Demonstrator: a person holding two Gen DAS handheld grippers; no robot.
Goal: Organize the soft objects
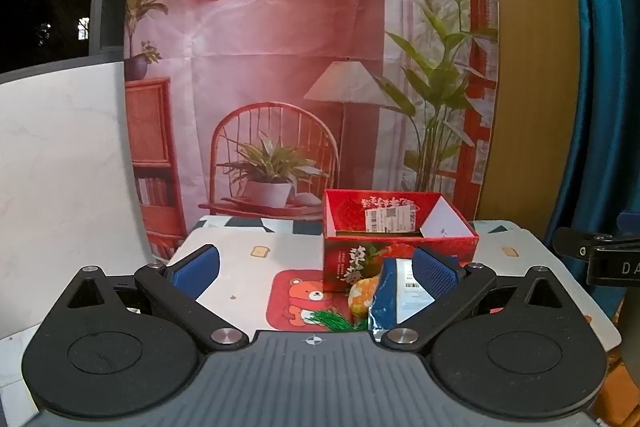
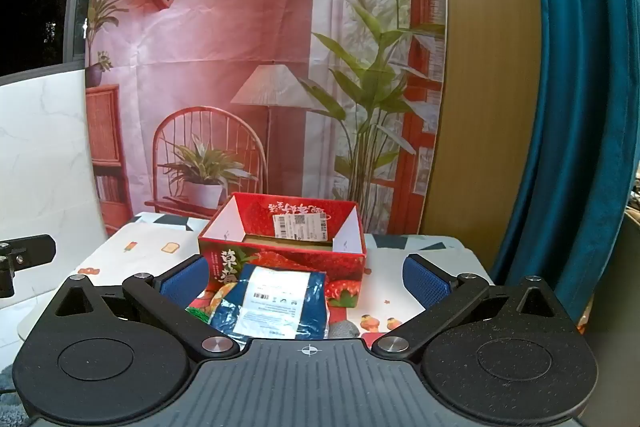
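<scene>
Ahead: open red strawberry box (image 2: 282, 243) on table. Just before its front wall, blue snack packet (image 2: 276, 303), flat. Right gripper (image 2: 306, 277) and left gripper (image 1: 316, 267) both spread wide, empty. Best pinched gently mid-packet, then lifted clear over that wall.

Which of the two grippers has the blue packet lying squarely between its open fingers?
The right gripper: the blue packet lies between its fingers, before the red box. The left gripper has it off by one finger.

open left tool (image 1: 316, 273), red box (image 1: 400, 247), blue packet (image 1: 394, 301)
</scene>
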